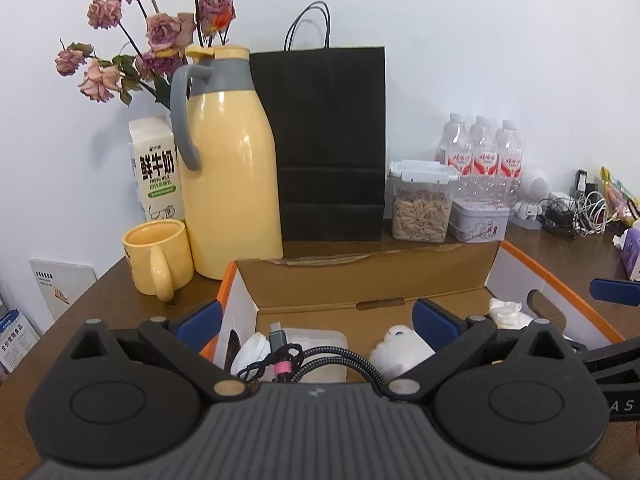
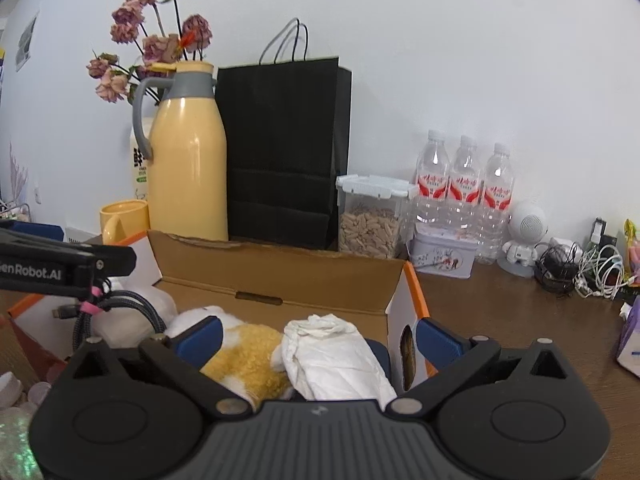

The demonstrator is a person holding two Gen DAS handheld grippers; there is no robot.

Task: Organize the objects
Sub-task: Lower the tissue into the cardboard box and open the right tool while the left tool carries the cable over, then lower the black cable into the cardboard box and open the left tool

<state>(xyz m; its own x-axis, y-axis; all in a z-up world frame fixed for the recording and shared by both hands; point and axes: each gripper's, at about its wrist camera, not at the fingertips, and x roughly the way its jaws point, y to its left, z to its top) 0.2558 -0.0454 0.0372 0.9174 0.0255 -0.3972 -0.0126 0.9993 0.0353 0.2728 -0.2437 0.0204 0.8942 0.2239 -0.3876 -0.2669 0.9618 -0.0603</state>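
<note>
Both views look over an open cardboard box (image 1: 360, 284) with orange-edged white sides, standing on a brown table (image 1: 80, 320).

In the left wrist view, the left gripper (image 1: 316, 320) fills the bottom of the frame. Its 2 blue-padded fingers (image 1: 200, 320) are spread wide with nothing pressed between them; the left one sits beside the box's left wall and the right one over its interior. Between them, low in the frame, lie a braided cable (image 1: 320, 360) with a pink band, a white round cap (image 1: 252, 354), a flat translucent container (image 1: 320, 340) and a white plush toy (image 1: 396, 348). A crumpled white cloth (image 1: 506, 312) lies further right in the box.

In the right wrist view, the right gripper (image 2: 316, 332) is likewise released, its fingers (image 2: 200, 336) wide apart. The left one rests over the toy (image 2: 248, 356), white and yellow here; the right one is outside the box's right wall. The cloth (image 2: 336, 352) lies between the fingers, touching the toy, with neither pad pressing on it. The cable (image 2: 120, 308) hangs at the left edge under the other gripper's black arm.

Behind the box, from left to right in the left wrist view:
- dried pink roses (image 1: 160, 32) in the upper left
- a milk carton (image 1: 156, 168)
- a yellow mug (image 1: 158, 256)
- a yellow thermos jug (image 1: 228, 160) with a grey handle
- a black paper bag (image 1: 328, 140)
- a clear jar of seeds (image 1: 420, 204)
- a patterned tin (image 1: 478, 220)
- 3 water bottles (image 1: 484, 152)
- a tangle of white and black cords (image 1: 576, 212) at the far right
</note>
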